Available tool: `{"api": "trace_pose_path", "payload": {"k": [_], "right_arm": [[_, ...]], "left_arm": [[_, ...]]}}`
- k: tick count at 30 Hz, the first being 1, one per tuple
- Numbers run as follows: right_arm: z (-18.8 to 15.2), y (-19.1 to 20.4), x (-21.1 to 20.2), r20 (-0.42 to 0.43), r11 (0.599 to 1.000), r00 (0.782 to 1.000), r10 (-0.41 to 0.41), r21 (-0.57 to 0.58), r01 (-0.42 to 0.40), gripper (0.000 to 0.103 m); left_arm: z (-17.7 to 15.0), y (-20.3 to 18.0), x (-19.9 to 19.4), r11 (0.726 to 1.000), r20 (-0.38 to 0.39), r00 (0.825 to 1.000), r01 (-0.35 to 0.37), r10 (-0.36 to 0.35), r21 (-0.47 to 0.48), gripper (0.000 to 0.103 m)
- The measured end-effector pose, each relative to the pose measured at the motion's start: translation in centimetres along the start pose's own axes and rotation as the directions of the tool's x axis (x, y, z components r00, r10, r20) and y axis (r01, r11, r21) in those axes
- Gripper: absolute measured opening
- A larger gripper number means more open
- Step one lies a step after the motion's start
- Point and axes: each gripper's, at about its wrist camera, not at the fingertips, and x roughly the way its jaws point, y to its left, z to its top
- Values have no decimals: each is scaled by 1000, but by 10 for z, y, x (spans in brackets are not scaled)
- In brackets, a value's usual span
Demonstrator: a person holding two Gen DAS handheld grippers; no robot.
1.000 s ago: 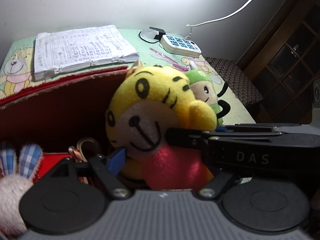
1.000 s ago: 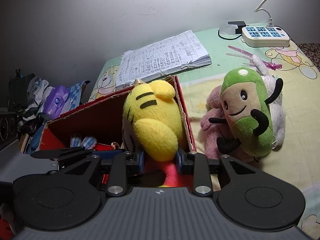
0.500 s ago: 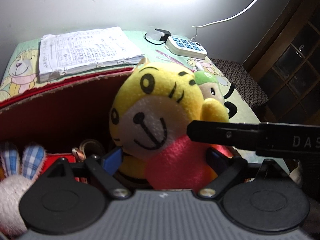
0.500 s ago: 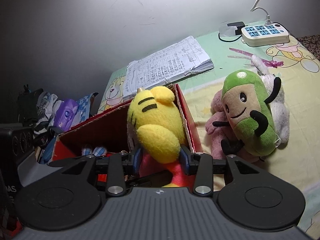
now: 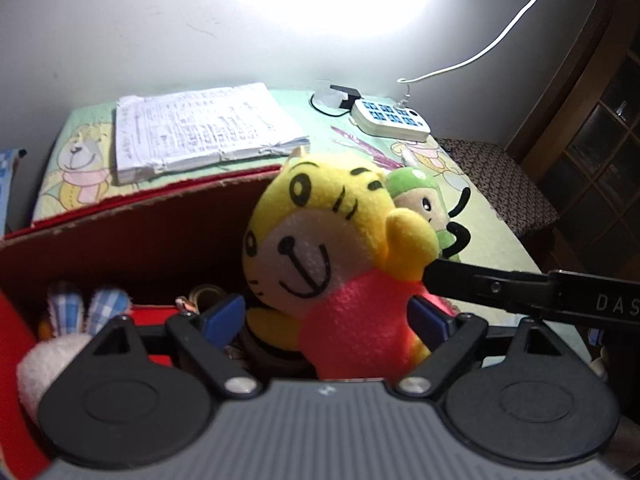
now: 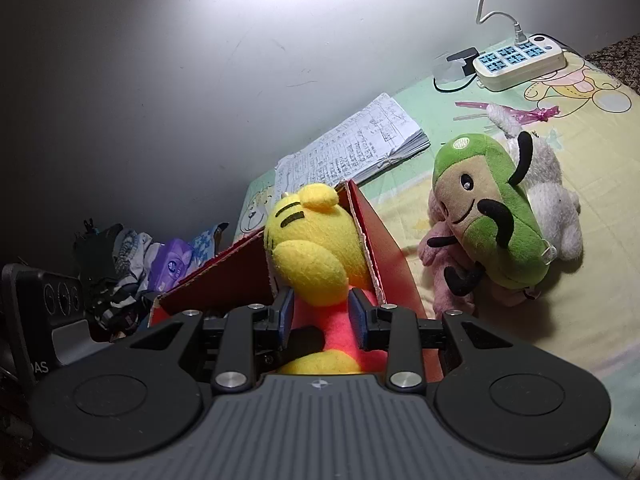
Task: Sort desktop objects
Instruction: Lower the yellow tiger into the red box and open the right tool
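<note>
Clearly, right tongs (image 6: 322, 312) pinch the tiger plush (image 6: 312, 252); left tongs (image 5: 324, 318) gape wide around it.

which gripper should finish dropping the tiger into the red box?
Right. Its gripper is shut on the tiger, which is already partly inside the box. The left gripper is open around the tiger, its fingers not visibly pressing it.

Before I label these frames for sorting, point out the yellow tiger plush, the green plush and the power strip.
yellow tiger plush (image 5: 304, 248), left wrist view, white muzzle.
green plush (image 6: 484, 208), right wrist view, face.
power strip (image 6: 520, 58), right wrist view, socket panel.
</note>
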Motion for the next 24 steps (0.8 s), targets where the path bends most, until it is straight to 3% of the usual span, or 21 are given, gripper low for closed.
{"api": "trace_pose_path", "payload": {"k": [9, 24], "right_arm": [[3, -16, -15, -4, 999, 999, 32, -23, -32, 34], [18, -38, -17, -96, 988, 987, 126, -83, -134, 34]], "left_arm": [[0, -25, 5, 988, -21, 988, -156, 156, -14, 90], [1, -56, 6, 933, -18, 937, -350, 350, -84, 95]]}}
